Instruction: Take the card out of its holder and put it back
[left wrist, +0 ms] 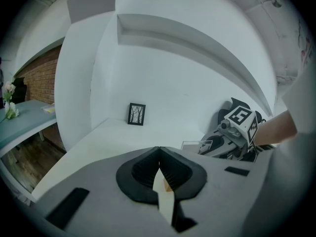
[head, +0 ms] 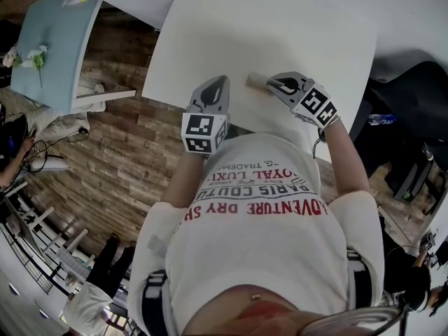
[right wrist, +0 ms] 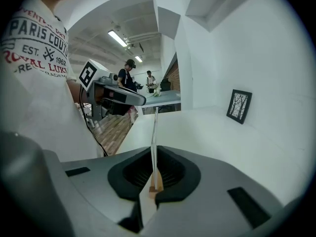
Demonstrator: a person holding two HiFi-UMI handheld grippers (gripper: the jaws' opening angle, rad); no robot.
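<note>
My right gripper (right wrist: 153, 151) is shut on a thin clear card (right wrist: 155, 127), which I see edge-on, standing upright and running forward out of the jaws. In the left gripper view the same card (left wrist: 195, 146) shows as a clear pane sticking out to the left of the right gripper (left wrist: 213, 147). The head view shows a tan piece (head: 256, 81) at that gripper's (head: 275, 84) tips on the white table (head: 280, 26); I cannot tell whether it is the holder. My left gripper (left wrist: 159, 153) is shut, with nothing gripped, and hovers near the table's front edge (head: 215, 84).
A small black-framed picture (left wrist: 137, 114) leans at the back of the table against the white wall (right wrist: 239, 106). A light blue table (head: 56, 40) stands to the left over the wooden floor. Other people stand far behind (right wrist: 129, 74).
</note>
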